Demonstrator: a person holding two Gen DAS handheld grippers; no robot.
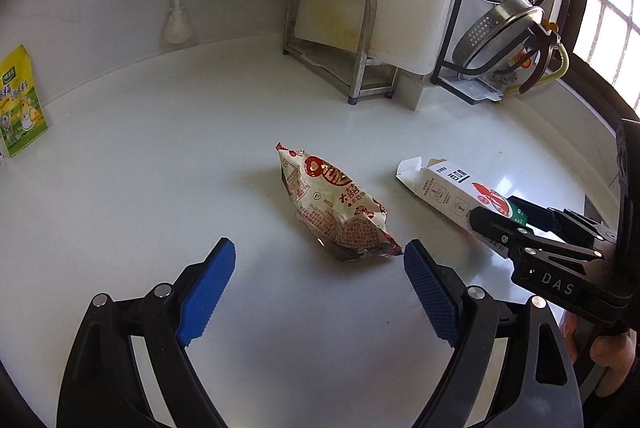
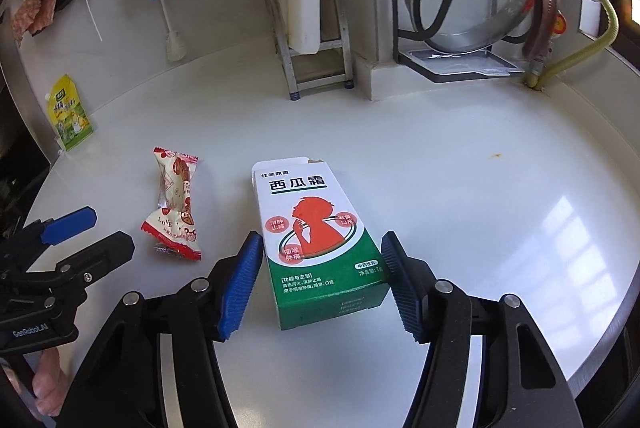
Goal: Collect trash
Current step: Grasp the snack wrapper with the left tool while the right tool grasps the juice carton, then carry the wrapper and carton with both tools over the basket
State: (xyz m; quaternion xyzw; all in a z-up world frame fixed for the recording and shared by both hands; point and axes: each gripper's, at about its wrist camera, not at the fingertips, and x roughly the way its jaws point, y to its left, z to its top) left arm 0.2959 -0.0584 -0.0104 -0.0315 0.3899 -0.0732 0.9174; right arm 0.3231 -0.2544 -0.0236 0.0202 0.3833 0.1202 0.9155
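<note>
A red and white snack wrapper (image 1: 338,206) lies on the white counter (image 1: 160,156); it also shows in the right wrist view (image 2: 176,206). My left gripper (image 1: 320,292) is open, its blue pads just short of the wrapper's near end. A white and green medicine box (image 2: 316,240) with an open far flap lies flat to the right of the wrapper; it also shows in the left wrist view (image 1: 452,188). My right gripper (image 2: 318,284) is open with its blue pads on either side of the box's near end, not clamping it.
A yellow-green pouch (image 1: 20,100) leans on the back wall at the left. A metal rack with a white cutting board (image 1: 340,28) stands at the back. A black rack with steel pots and steamer (image 1: 516,8) stands at the back right. A bottle brush (image 1: 176,0) hangs on the wall.
</note>
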